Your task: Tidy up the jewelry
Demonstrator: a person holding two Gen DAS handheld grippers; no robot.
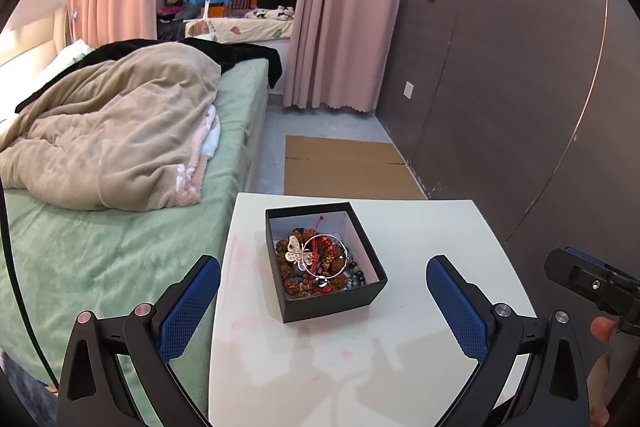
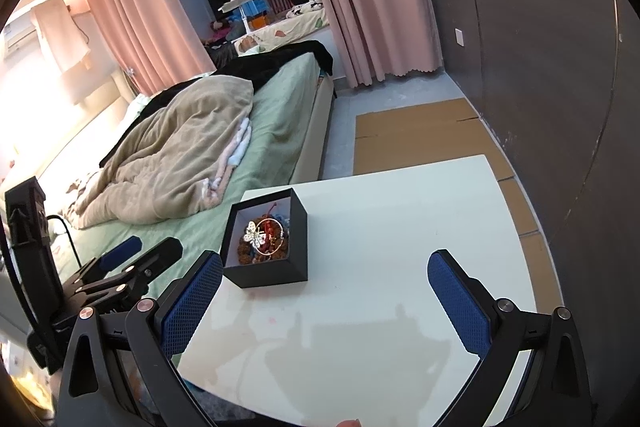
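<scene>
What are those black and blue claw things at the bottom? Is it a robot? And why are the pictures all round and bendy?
No robot here. A person holds two grabbing tools, one in each hand. Each tool carries a camera with a bulgy lens, which bends the picture. One picture looks out from the left gripper, the other from the right gripper. The blue fingers are spread wide on both, and neither holds anything. On the white table stands an open black box. Inside lies a tangle of jewelry: brown beads, a silver bangle and a butterfly charm. A bed stands beside the table.
</scene>
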